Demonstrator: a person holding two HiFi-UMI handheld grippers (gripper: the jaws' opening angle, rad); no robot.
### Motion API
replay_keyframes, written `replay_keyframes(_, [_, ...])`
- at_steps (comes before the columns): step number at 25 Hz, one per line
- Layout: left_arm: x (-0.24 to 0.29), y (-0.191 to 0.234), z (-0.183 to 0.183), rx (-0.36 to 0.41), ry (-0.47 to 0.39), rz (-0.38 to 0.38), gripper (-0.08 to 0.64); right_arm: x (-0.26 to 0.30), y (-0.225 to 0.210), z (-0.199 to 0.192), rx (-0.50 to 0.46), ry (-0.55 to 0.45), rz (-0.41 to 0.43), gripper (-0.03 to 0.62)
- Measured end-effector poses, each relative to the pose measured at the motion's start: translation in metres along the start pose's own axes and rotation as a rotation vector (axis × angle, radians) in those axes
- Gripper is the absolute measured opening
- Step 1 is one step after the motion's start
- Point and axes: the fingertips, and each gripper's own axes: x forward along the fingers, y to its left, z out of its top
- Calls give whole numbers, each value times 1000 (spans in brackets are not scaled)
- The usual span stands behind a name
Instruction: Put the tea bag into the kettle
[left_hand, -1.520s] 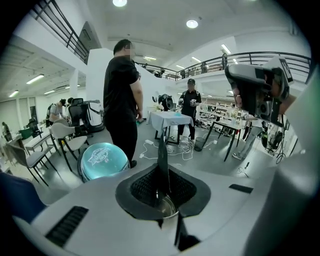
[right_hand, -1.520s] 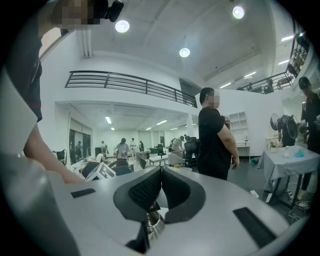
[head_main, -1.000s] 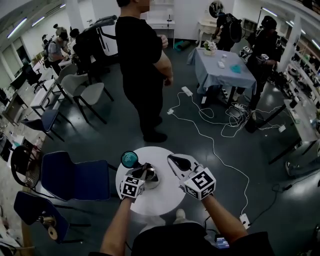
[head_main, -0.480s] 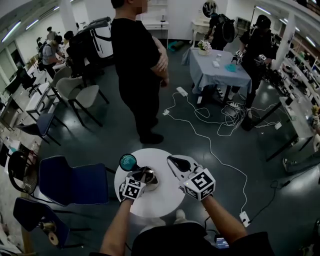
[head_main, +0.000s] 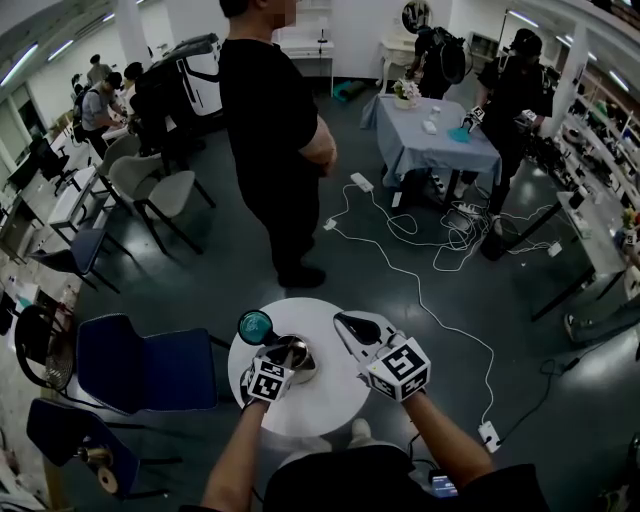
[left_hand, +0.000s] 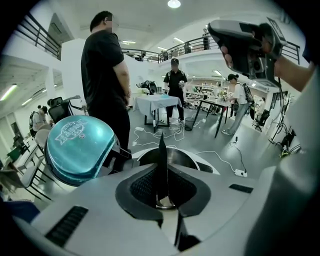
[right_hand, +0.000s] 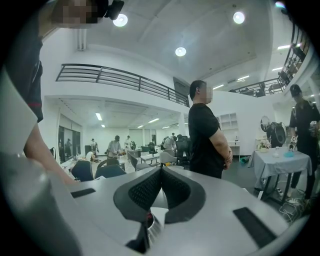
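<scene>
Tea bag (left_hand: 161, 149) edge-on, over open steel kettle (left_hand: 184, 159)

kettle lid (left_hand: 75, 147): embossed emblem with lettering — too blurred to read
elsewhere: no legible text

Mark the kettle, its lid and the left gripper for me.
kettle (left_hand: 184, 156), left gripper view, inner steel wall.
lid (left_hand: 80, 149), left gripper view, teal dome's middle.
left gripper (head_main: 283, 355), head view, between fingertips.
</scene>
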Motion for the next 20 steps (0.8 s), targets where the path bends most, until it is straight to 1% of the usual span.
replay_keyframes(3, [-1,1,0,-14,-12,-6,34,1,-2,-2,3,4,-5,18])
replay_keyframes(8, [-3,-2,2,-6,-4,-22,34,2,-3,3,4,0,2,18])
replay_keyframes(14, [1,-3,6,-8,-5,-18,34,3,-7,1,11,2,12,18])
replay_keyframes(20, [-1,2,3,-39,-17,-7,34,6,-5,-1,7,3,19,18])
